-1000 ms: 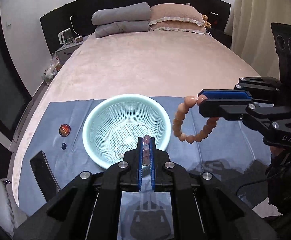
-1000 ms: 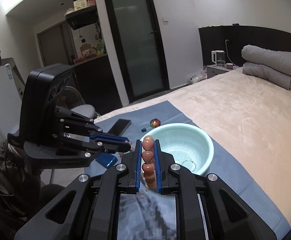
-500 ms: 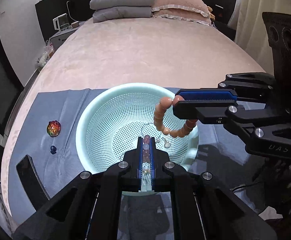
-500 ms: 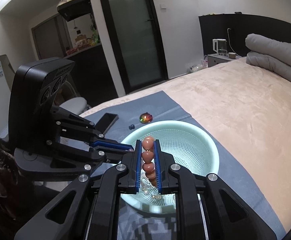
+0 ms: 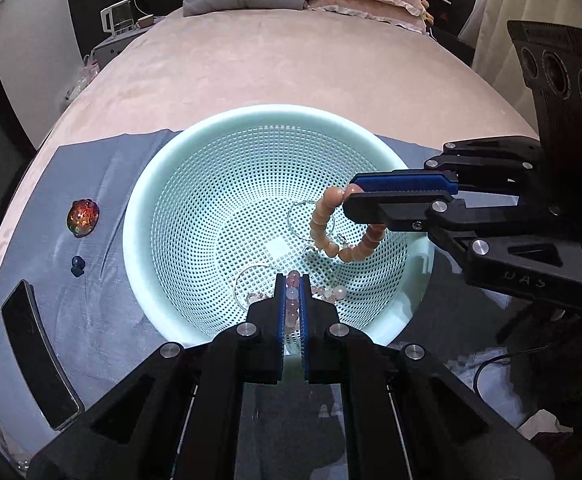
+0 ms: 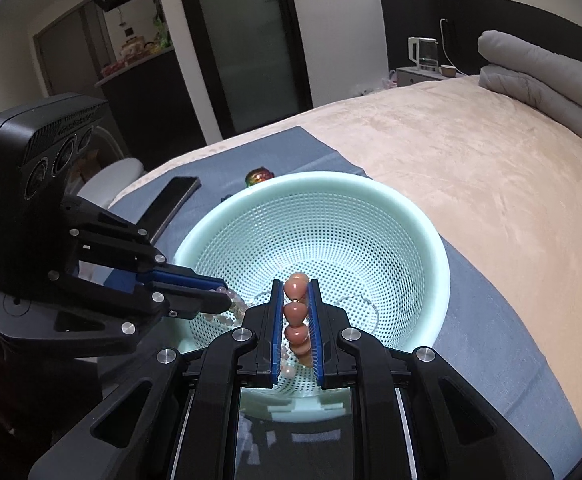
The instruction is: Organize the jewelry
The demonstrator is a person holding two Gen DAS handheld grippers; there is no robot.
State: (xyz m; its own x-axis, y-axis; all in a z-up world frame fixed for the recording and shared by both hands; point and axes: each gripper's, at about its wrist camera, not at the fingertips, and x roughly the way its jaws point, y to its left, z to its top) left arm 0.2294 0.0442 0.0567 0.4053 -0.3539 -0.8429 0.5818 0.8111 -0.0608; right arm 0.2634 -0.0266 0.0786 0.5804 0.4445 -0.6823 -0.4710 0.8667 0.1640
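Both bracelets hung directly above basket [image 5: 219, 136] bowl (drop straight down). Right gripper [image 6: 295, 300] clamped on peach bracelet [image 5: 323, 236]; left gripper [image 5: 291, 300] clamped on pale bracelet [image 5: 291, 294].

Dim room, heavy fisheye bending

The basket [image 5: 371, 148] glows pale and overexposed at its bottom; black corners ring both views, the bed [image 6: 471, 168] curves at the edges, and soft shadows fall on the blue cloth [image 5: 103, 320].

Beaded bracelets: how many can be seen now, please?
2. The orange beaded bracelet hangs from the right gripper over the mint mesh basket. The pale pink beaded bracelet is clamped in the left gripper, low inside it. Others may be hidden.
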